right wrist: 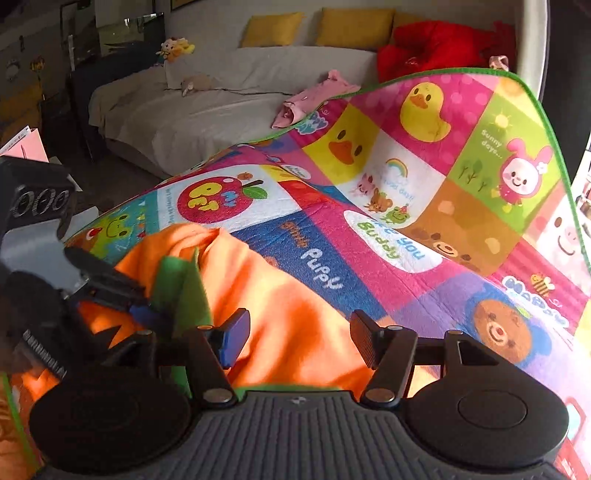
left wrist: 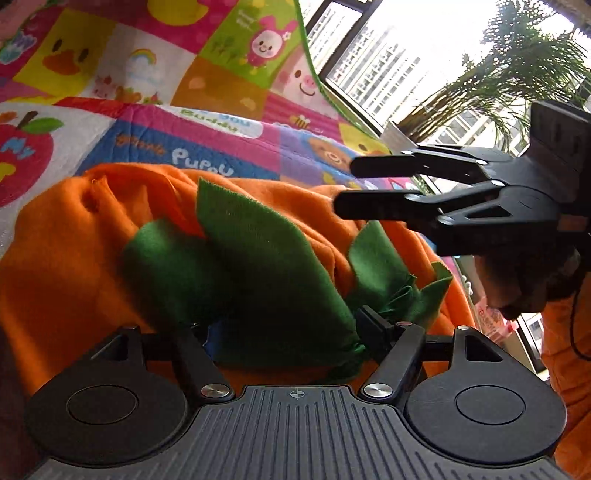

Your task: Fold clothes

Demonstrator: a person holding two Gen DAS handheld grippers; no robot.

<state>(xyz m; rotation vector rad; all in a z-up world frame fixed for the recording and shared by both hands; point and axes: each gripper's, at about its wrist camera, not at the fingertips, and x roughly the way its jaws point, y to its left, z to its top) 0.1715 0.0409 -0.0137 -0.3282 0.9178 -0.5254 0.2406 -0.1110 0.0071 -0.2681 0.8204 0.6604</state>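
Orange garment [left wrist: 66, 266] with green leaf-shaped flaps [left wrist: 266, 258] lies bunched at centre frame on a bright cartoon play mat [right wrist: 424, 206]. Left gripper [left wrist: 284, 332], at the bottom of its own view, has its fingers clenched on a green flap. Right gripper [right wrist: 295, 339] hangs over the orange cloth with fingers spread and nothing between them; it also juts in from the right edge of the left view. Beyond the mat's raised far edge, upper frame, stands a sofa [right wrist: 207, 107] with yellow cushions [right wrist: 354, 26], a red bundle [right wrist: 436, 48] and a pink garment [right wrist: 314, 99]. A window [left wrist: 388, 66] and a palm plant [left wrist: 517, 62] fill the left view's upper right.
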